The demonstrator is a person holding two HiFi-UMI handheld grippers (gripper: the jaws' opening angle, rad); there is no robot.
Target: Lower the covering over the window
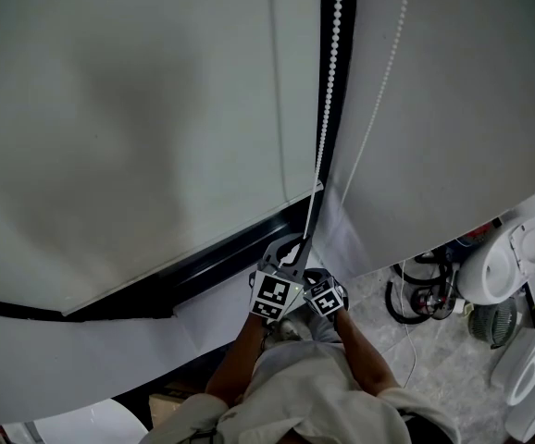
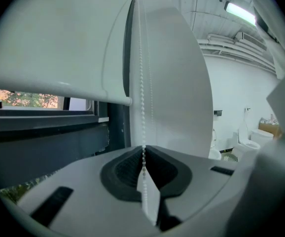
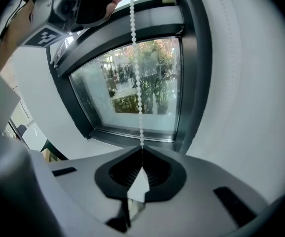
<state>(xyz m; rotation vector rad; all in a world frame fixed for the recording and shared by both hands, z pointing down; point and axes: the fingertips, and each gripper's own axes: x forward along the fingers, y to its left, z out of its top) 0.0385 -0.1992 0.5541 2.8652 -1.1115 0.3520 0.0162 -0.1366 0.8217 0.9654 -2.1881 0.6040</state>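
The left gripper point(image 2: 143, 158) was shut tight on the white bead chain point(image 2: 142, 83). The right gripper point(image 3: 141, 154) pinched the same chain lower down. The chain ran up toward 12 o'clock. The white blind point(image 1: 138, 128) hung at 10 o'clock from the grippers, partly covering the window point(image 3: 132, 88).

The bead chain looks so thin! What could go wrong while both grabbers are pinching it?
1. The left gripper and right gripper are both shut on the same thin bead chain, one above the other; a hard tug might snap it or let the beads slip out.
2. The chain's other strand hangs loose close by, so the two could tangle.
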